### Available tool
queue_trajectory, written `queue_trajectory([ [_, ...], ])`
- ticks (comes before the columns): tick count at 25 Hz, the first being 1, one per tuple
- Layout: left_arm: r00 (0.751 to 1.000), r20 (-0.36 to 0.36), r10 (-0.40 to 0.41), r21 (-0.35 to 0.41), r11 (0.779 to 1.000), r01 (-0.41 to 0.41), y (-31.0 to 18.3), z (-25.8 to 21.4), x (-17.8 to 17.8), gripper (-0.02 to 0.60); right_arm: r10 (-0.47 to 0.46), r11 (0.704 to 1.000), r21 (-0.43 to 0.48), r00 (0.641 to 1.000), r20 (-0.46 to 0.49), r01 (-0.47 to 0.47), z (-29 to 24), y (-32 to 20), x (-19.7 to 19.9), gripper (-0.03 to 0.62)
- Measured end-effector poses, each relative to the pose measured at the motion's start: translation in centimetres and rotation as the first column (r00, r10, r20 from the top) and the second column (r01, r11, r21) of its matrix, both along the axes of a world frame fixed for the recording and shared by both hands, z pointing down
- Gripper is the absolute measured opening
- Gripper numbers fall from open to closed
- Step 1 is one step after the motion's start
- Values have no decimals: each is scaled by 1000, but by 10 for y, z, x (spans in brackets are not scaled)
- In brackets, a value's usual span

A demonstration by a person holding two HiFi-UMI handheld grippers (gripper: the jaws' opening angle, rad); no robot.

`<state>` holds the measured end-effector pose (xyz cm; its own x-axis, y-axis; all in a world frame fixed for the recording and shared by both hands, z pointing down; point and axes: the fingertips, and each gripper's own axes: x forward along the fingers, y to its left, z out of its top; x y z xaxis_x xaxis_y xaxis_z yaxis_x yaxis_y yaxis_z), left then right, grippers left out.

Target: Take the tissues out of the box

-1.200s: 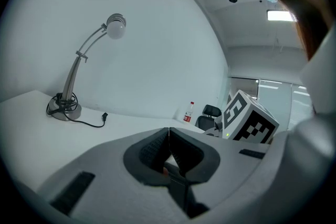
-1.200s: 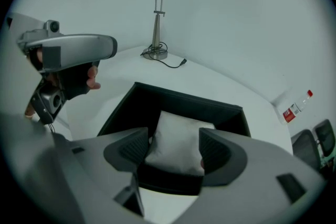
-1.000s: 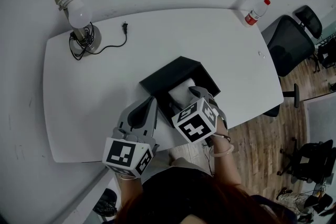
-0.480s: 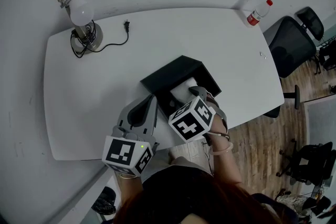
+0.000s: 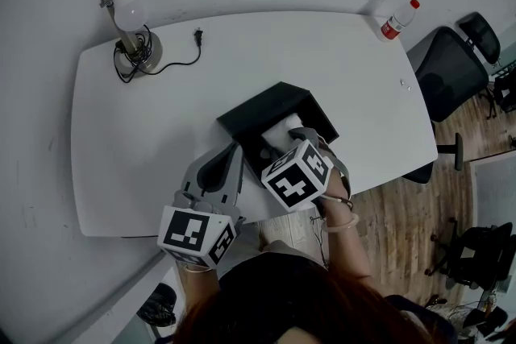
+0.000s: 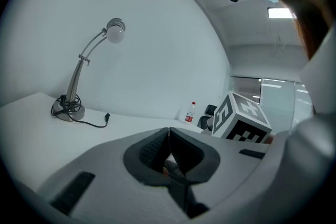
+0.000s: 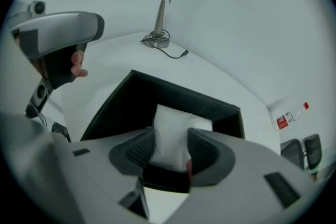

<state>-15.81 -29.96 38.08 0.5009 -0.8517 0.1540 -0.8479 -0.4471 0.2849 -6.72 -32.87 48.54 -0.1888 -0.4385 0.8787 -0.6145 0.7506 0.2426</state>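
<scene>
A black open box lies near the front edge of the white table, with a white wad of tissues inside. My right gripper points steeply down into the box. In the right gripper view its jaws have just been closing, and the pads now pinch the tissues from both sides over the box. My left gripper rests at the box's left side, nearly level and shut with nothing between its tips.
A desk lamp with a coiled cable and loose plug stands at the table's back left. A plastic bottle stands at the back right corner. An office chair sits beyond the table's right end.
The right gripper's marker cube has tilted a little while staying over the box. The left gripper has kept its place.
</scene>
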Motion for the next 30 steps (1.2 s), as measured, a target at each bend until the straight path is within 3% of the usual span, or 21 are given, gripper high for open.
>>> queue_trajectory([
  [15,999,23,-32,26,999,32,25,-13,8,21,-21,993,122,992,122,6,-41,8,5,201],
  [30,997,52,-54,69,996,51,66,-31,22,21,-58,948,316,956,286,-37,-92,25,8,198],
])
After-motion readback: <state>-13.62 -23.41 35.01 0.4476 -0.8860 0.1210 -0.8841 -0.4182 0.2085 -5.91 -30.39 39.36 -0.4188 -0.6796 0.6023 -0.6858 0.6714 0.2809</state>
